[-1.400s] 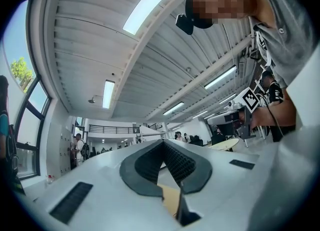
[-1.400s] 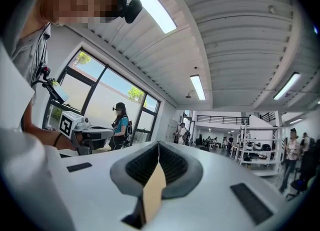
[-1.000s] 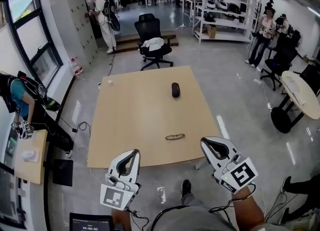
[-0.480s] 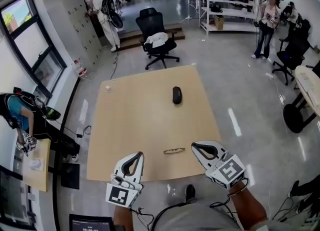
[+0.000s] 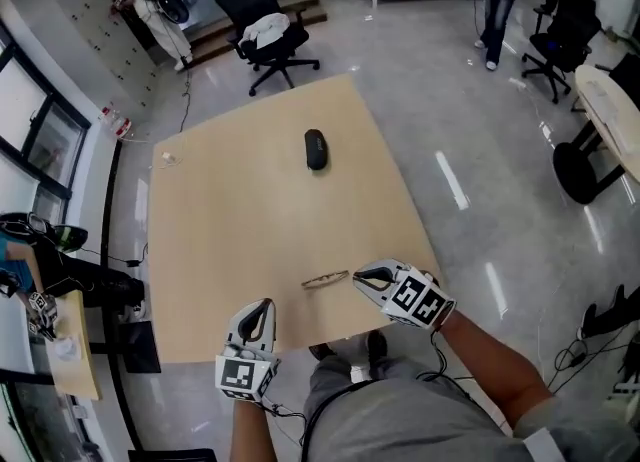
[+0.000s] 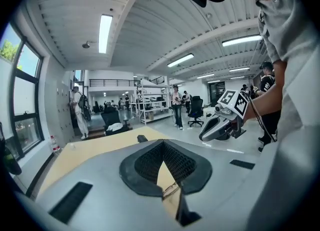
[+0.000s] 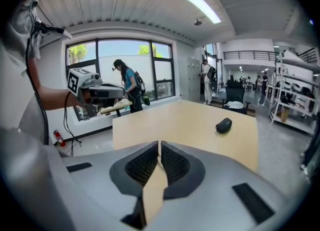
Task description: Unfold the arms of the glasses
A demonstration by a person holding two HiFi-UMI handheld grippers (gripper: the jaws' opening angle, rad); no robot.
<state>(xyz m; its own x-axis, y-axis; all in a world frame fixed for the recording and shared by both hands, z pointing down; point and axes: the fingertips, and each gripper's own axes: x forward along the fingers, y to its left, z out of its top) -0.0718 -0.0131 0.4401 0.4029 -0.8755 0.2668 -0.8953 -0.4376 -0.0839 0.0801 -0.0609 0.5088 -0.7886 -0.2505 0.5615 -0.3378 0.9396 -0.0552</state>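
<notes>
The glasses [image 5: 325,279] lie just beside the tip of the right claw [image 5: 360,276], which is squeezed shut and empty, like the left claw [image 5: 262,308] by the front edge of the table [image 5: 240,220].

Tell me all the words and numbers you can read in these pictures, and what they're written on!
No words or numbers can be read in any view.
Left gripper: its marker squares are a black-and-white pattern, not letters.
Right gripper: the same kind of pattern, no letters.
Glasses: too small to show any brand.
Black case: no print shows.
</notes>
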